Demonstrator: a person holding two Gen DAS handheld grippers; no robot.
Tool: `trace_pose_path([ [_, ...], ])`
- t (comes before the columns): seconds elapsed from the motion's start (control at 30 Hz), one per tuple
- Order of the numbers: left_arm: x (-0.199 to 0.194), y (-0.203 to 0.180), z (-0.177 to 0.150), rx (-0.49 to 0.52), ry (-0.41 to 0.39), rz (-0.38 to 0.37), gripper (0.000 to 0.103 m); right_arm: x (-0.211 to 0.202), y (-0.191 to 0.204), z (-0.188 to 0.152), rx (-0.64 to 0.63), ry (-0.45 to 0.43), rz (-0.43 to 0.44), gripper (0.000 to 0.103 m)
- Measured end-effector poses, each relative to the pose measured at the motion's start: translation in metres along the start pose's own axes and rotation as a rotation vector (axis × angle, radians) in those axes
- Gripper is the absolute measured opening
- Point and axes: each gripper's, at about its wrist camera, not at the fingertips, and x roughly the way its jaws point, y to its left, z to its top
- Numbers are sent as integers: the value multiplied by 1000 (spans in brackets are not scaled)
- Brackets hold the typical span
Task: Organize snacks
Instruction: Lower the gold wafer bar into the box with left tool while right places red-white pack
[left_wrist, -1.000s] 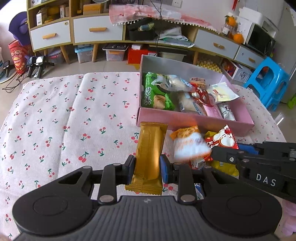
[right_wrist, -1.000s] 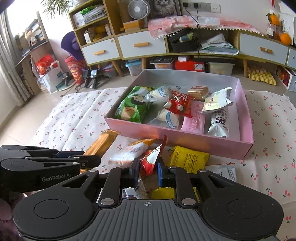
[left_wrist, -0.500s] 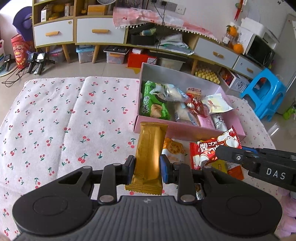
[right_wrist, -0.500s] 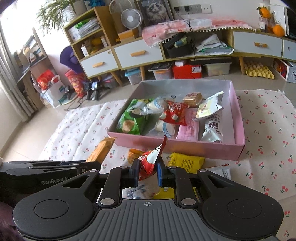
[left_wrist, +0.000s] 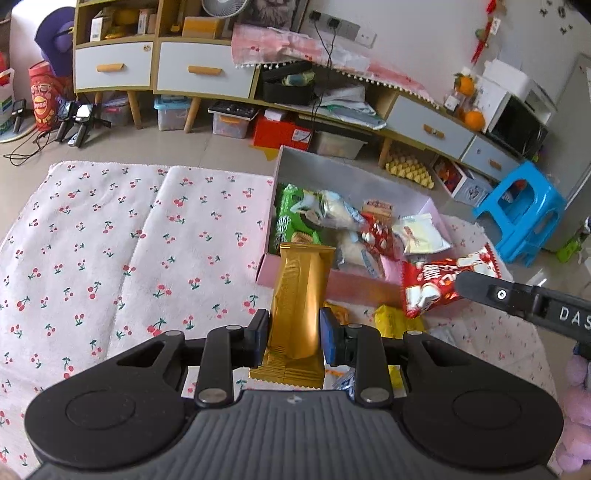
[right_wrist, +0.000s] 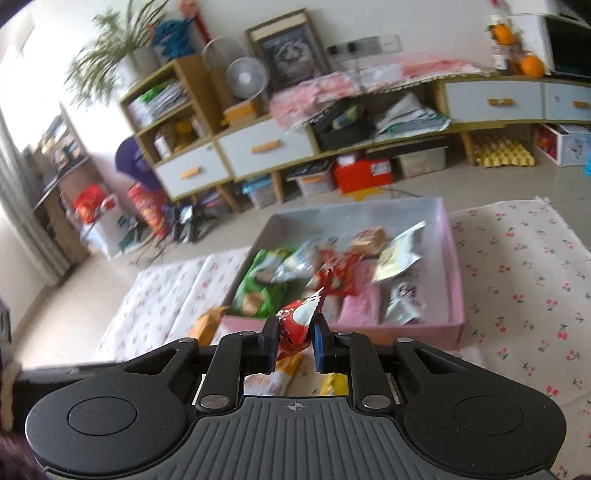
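Left gripper (left_wrist: 294, 338) fingers clamped on gold wafer bar (left_wrist: 301, 306), right gripper (right_wrist: 294, 345) fingers pinching red snack packet (right_wrist: 297, 323), both raised near pink box (left_wrist: 365, 286). Light, crinkly, probably crushable; mid-body grip safest.

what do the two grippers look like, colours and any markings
Both the left gripper and the right gripper have matte black bodies with a ribbed grey centre, round side discs, silver rivets and blue pads on their jaws. From the left view, the right one shows white "DAS" lettering.
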Motion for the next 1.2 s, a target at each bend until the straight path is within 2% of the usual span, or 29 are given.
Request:
trace_pose_path([
  [0.23,8,-11,11,-22,-47,-31,26,5,-30,15,99,-49,-71,18],
  [0.37,20,-20,19,-2,-51,-39,26,13,-46,20,155,-55,-77,18],
  [0.87,69,-32,38,58,19,-21,26,47,-74,15,217,-6,-137,18],
  [1.2,82,-41,40,104,9,-12,26,58,-72,12,208,16,-140,18],
])
